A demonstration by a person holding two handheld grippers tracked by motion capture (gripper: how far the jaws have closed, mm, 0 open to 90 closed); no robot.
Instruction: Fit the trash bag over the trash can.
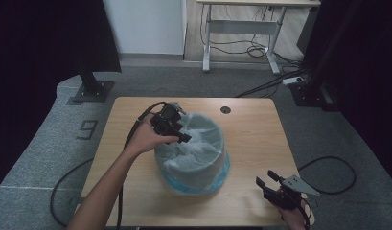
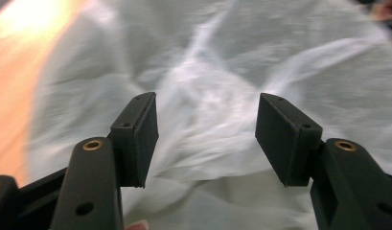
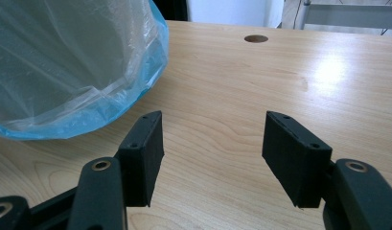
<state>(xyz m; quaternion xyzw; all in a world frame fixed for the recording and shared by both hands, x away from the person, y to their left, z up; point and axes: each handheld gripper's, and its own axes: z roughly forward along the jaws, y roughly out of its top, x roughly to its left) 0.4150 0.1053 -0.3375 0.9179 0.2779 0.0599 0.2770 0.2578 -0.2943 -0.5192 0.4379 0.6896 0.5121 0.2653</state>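
Round grey bin [image 1: 193, 163] lined with thin translucent blue plastic bag [image 1: 217, 179] at counter [image 1: 251, 134] centre. Left gripper [image 1: 180, 135] over far-left rim, fingers spread, nothing pinched. Right gripper [image 1: 266, 181] near right, fingers spread, empty. Film likely light, limp, slippery, tearable; pinch gathered fold at rim.

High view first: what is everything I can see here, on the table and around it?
Bin: one, grey, round, middle of the table.
Plastic bag: one, translucent blue, lining the bin and folded over its rim.
Table: one, light wood, with a round hole near its far edge.
Desk: one, white-legged, far back, with cables beneath.
Cables on the floor: several, black.
Left gripper: one, black, over the bin's near-left rim, fingers apart above the bag.
Right gripper: one, black, near-right table corner, fingers apart, nothing between them.
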